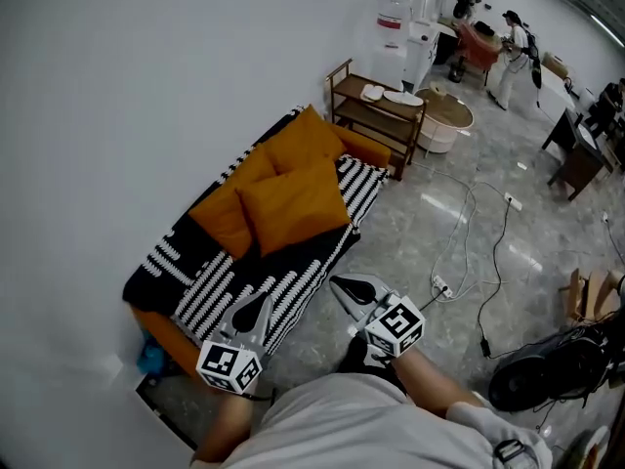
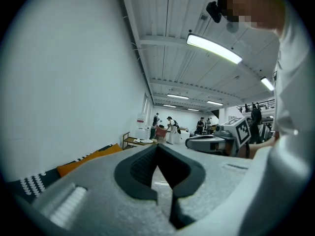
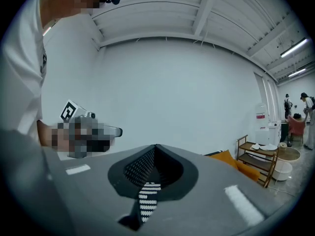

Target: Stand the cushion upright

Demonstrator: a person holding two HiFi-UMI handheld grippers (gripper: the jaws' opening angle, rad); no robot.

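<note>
A sofa (image 1: 210, 291) with a black-and-white striped cover stands along the white wall. Three orange cushions rest on it: one (image 1: 293, 206) lies flat on the seat, and two (image 1: 305, 137) (image 1: 227, 211) lean against the back. Both grippers hover over the floor in front of the sofa, apart from the cushions. My left gripper (image 1: 264, 299) is shut and empty near the sofa's front edge. My right gripper (image 1: 340, 282) is also shut and empty beside it. In the left gripper view the jaws (image 2: 158, 146) meet, with an orange cushion (image 2: 88, 157) at the left. The right gripper view shows closed jaws (image 3: 156, 146) and a cushion (image 3: 227, 158).
A wooden shelf (image 1: 377, 107) with plates stands beyond the sofa's far end, with a water dispenser (image 1: 392, 22) and a round tub (image 1: 445, 117) near it. Cables (image 1: 471, 225) and a power strip (image 1: 441, 286) lie on the floor at the right. People stand in the far background.
</note>
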